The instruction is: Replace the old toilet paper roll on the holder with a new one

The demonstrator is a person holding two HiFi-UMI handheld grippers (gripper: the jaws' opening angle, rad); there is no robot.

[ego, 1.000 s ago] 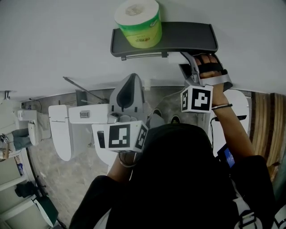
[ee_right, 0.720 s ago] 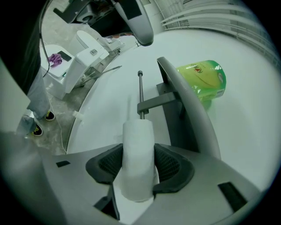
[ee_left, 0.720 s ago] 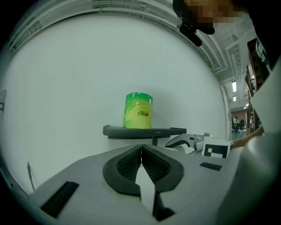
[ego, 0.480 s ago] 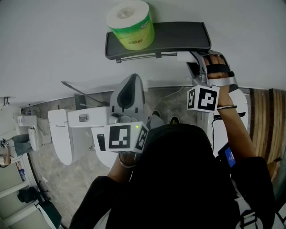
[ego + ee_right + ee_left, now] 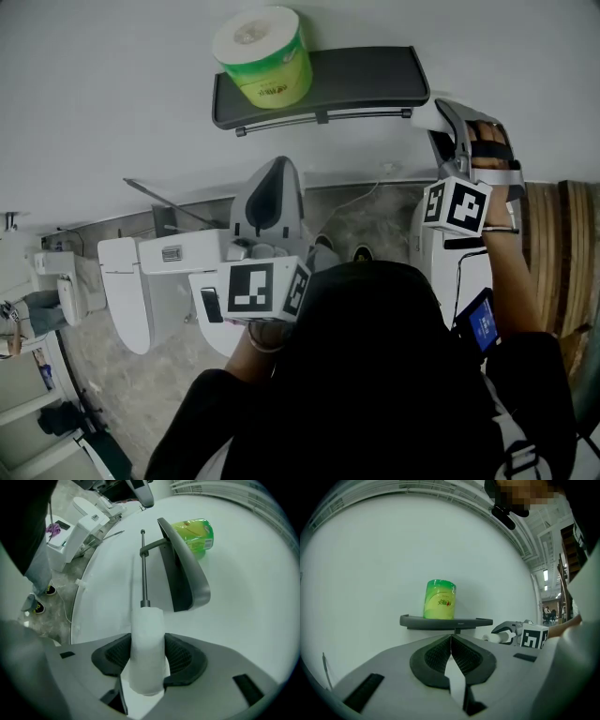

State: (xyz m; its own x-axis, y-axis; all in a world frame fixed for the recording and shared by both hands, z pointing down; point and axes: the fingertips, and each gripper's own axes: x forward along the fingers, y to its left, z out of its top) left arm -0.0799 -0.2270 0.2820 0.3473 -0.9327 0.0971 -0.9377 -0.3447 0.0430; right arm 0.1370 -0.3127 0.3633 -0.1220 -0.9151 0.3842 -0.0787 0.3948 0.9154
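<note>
The right gripper's [image 5: 147, 641] jaws squeeze the old roll [image 5: 147, 620], off the rod [image 5: 143, 569]; the left gripper's [image 5: 451, 641] jaws are shut, empty; next job is probably fetching the new roll [image 5: 439, 599].

no readable text, roll wrapper [image 5: 439, 601] print blurred

A white toilet [image 5: 124, 281] stood on the mottled grey floor [image 5: 122, 375] below a plain white wall [image 5: 94, 94], a thin cable [image 5: 361, 200] trailed nearby, and wooden slats [image 5: 553, 234] rose beside a small blue-lit screen [image 5: 480, 325].
</note>
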